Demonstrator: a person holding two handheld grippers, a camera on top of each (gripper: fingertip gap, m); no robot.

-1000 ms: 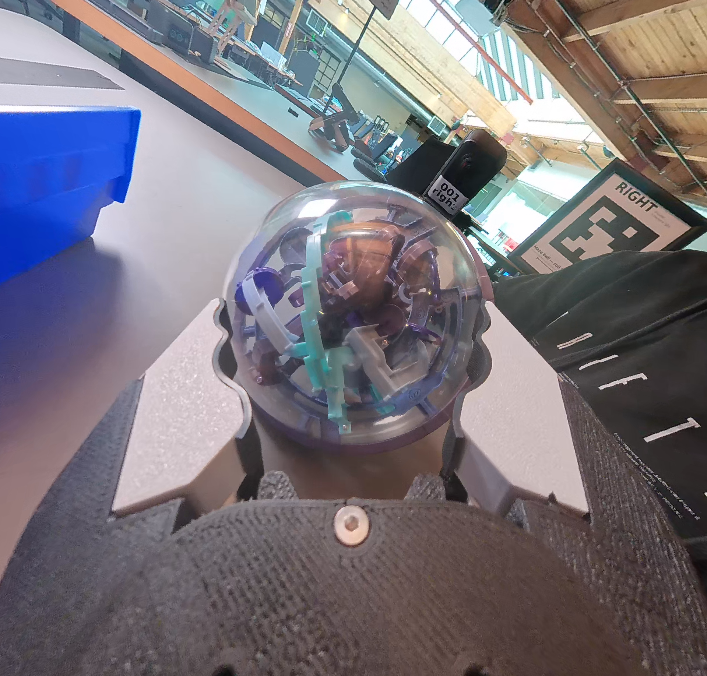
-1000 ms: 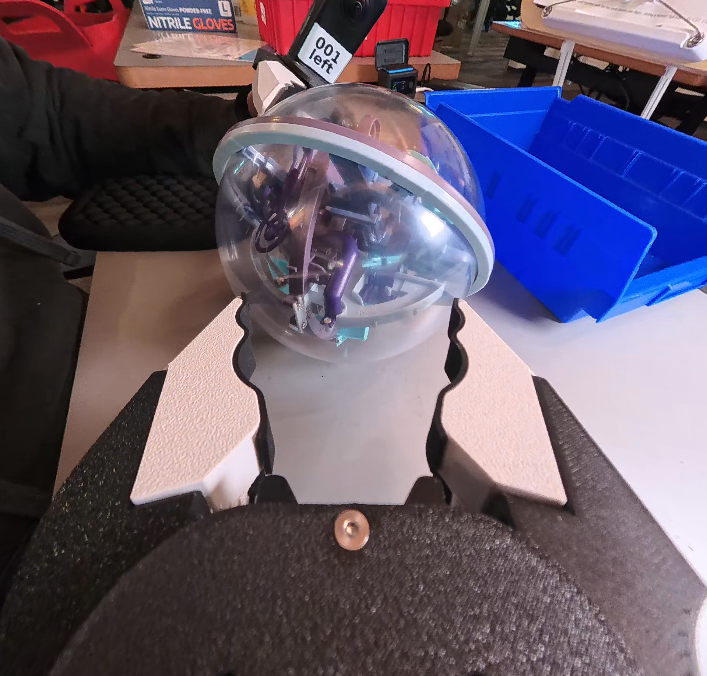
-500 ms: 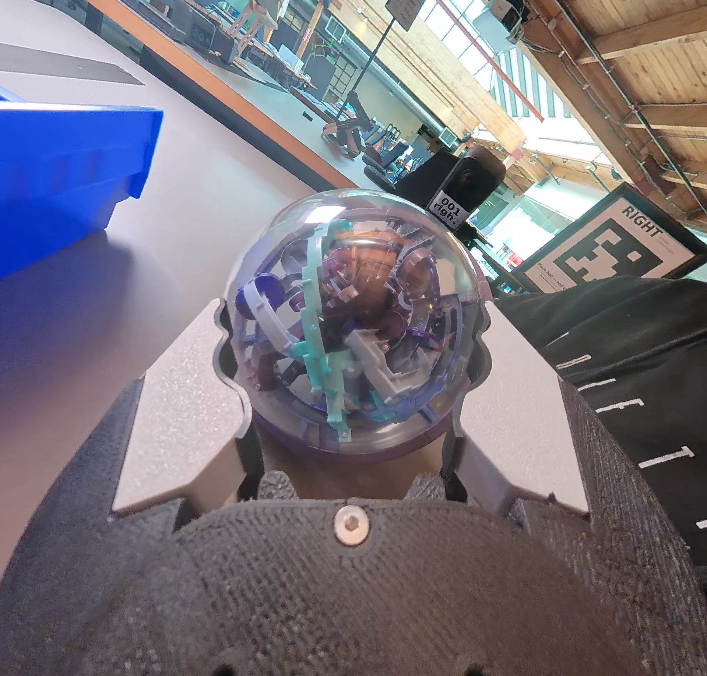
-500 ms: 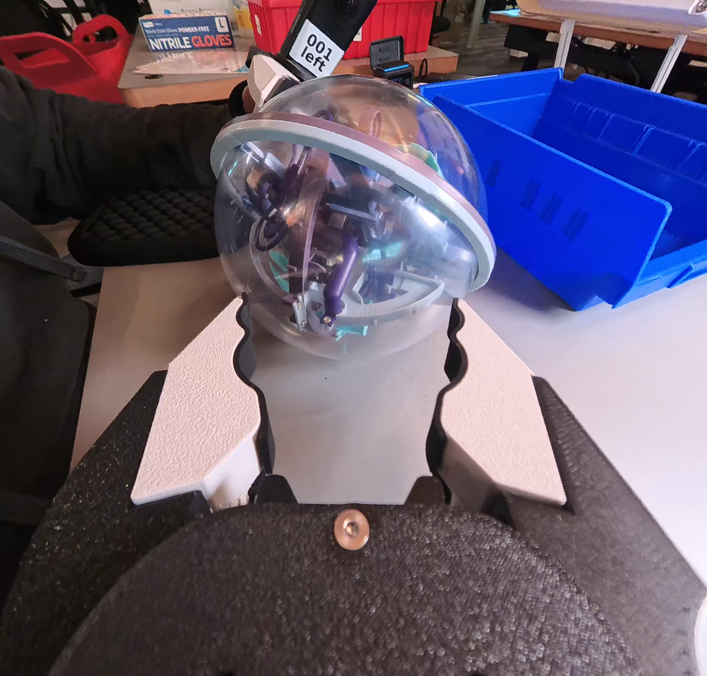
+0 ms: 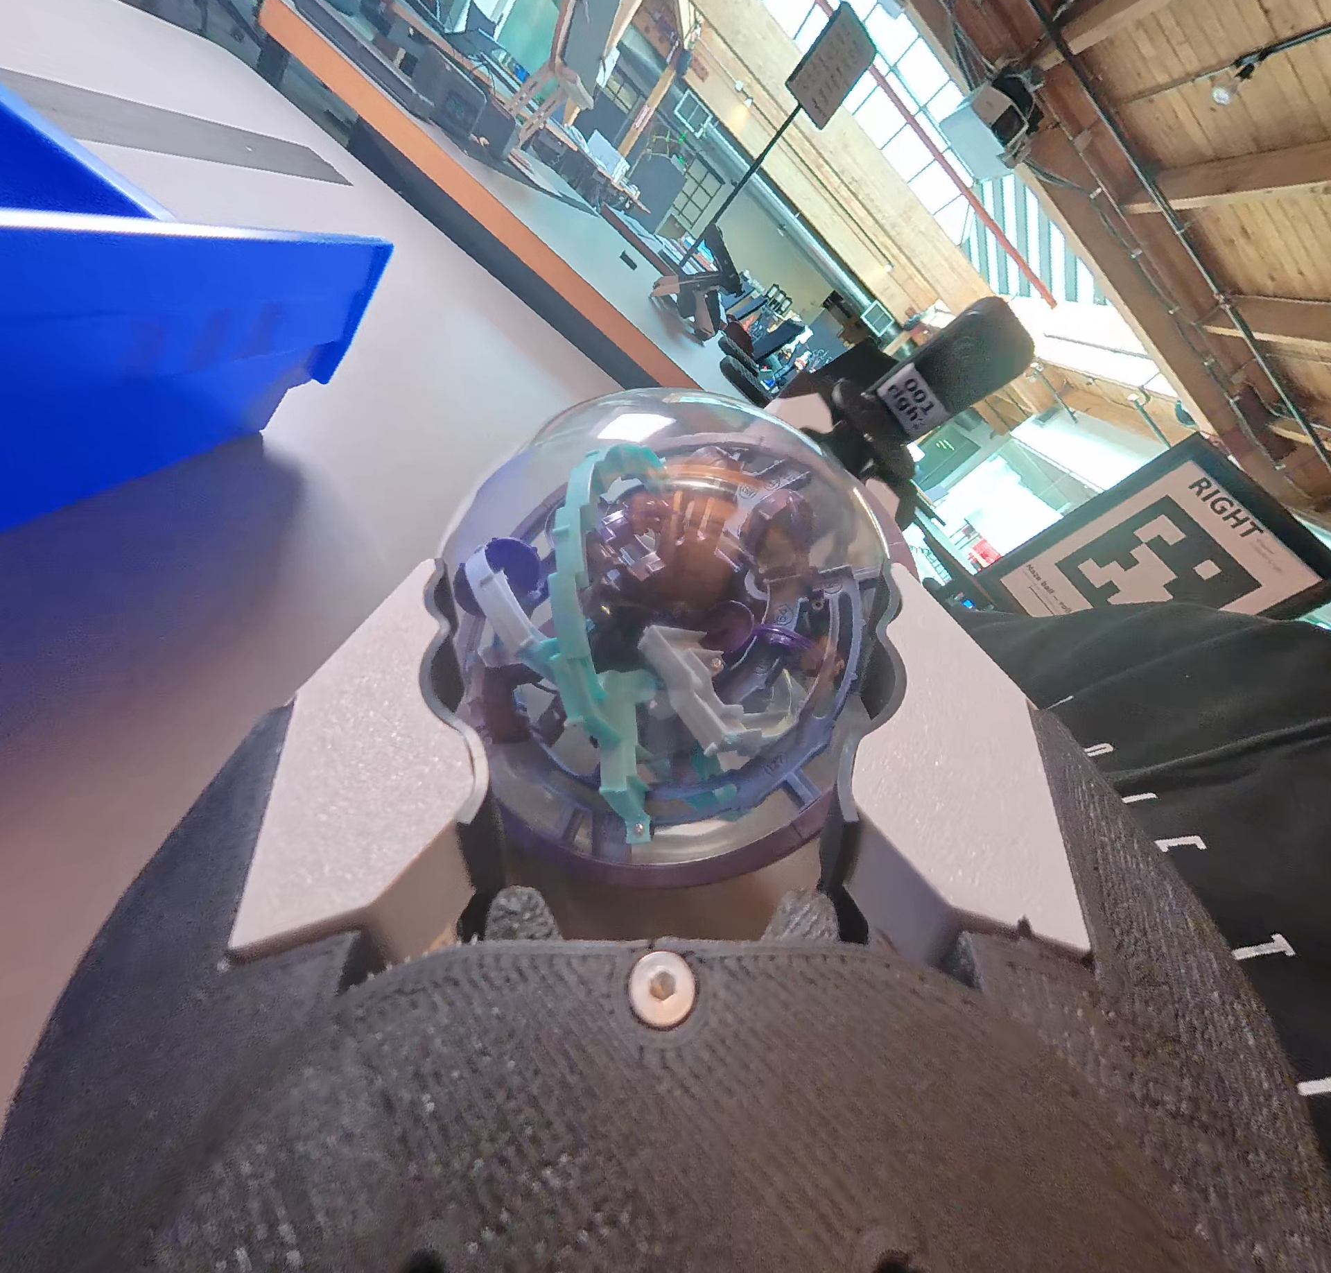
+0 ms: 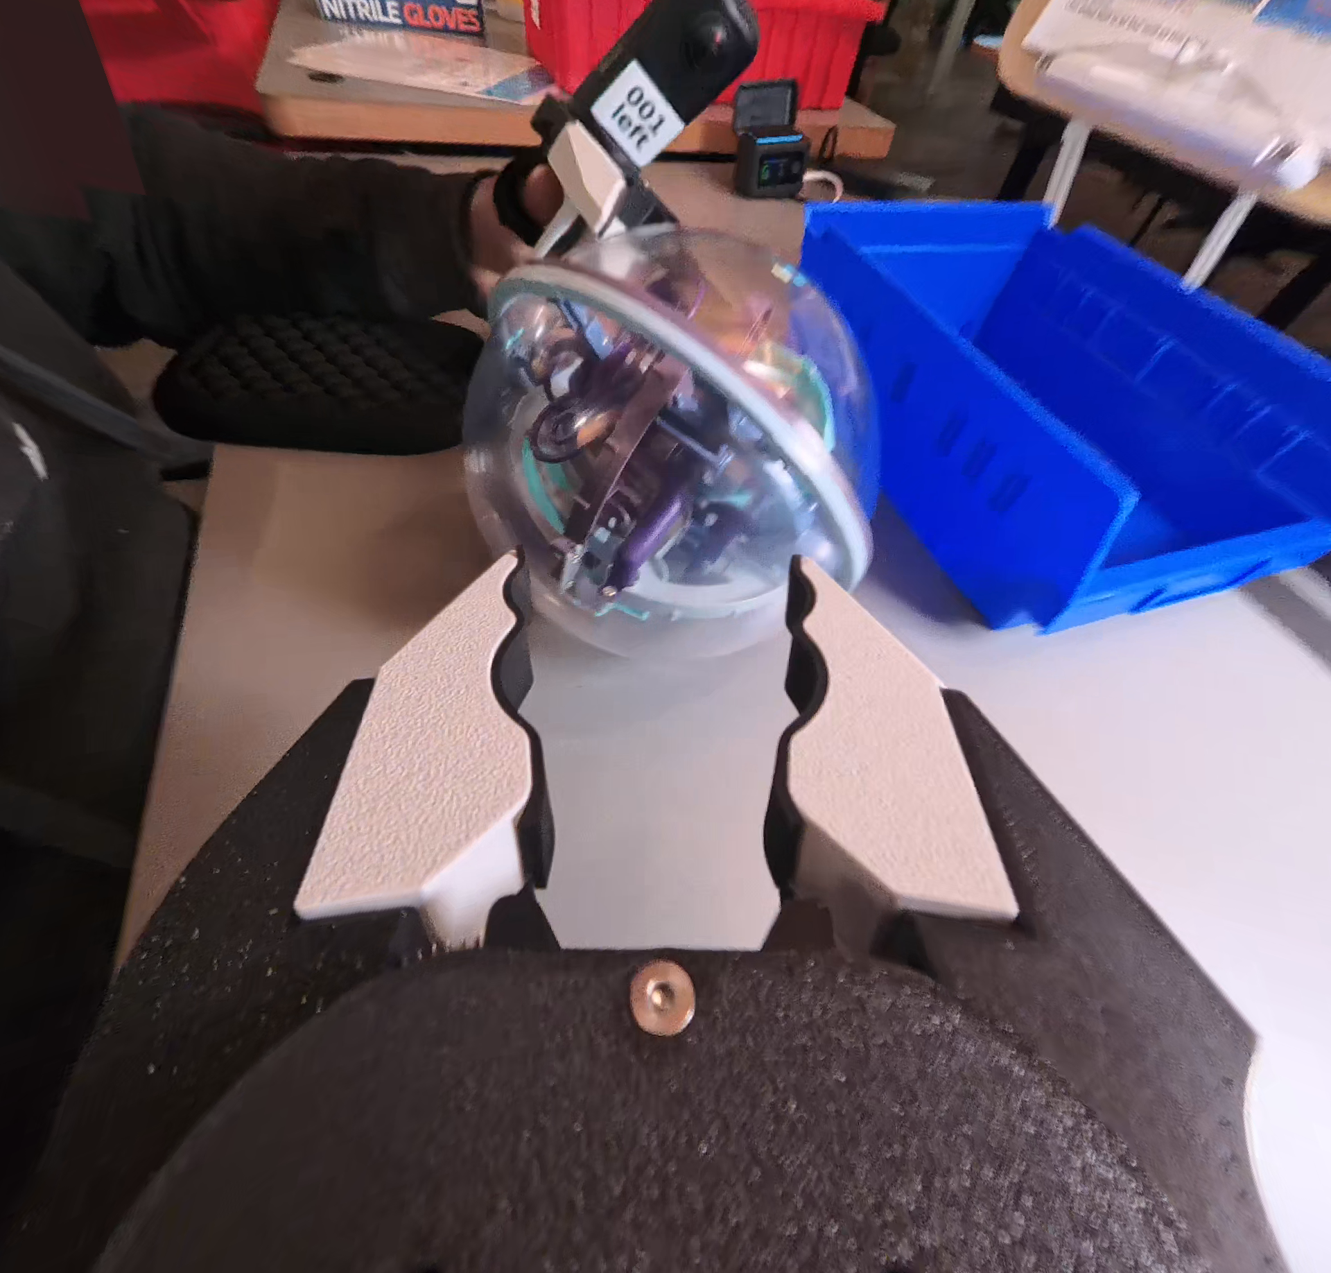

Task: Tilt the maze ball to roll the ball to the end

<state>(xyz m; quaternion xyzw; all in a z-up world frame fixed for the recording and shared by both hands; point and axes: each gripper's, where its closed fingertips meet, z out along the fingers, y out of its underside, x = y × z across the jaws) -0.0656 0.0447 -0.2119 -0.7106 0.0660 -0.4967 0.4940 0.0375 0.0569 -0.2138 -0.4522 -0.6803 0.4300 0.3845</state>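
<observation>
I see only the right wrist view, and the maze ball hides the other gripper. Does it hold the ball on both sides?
Observer: Yes. In the left wrist view the left gripper has both fingers pressed on the maze ball.
Operator: What stands behind the ball there?
Observer: A black-and-white marker board, to the right, past a dark sleeve.

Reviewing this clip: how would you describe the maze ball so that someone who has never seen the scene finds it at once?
Start at the big blue bin on the pale table. Just beside it, toward the person's black sleeve, is the maze ball, sitting between the fingers of the left hand-held gripper. It is the only clear sphere, packed with purple, teal and grey tracks.
</observation>
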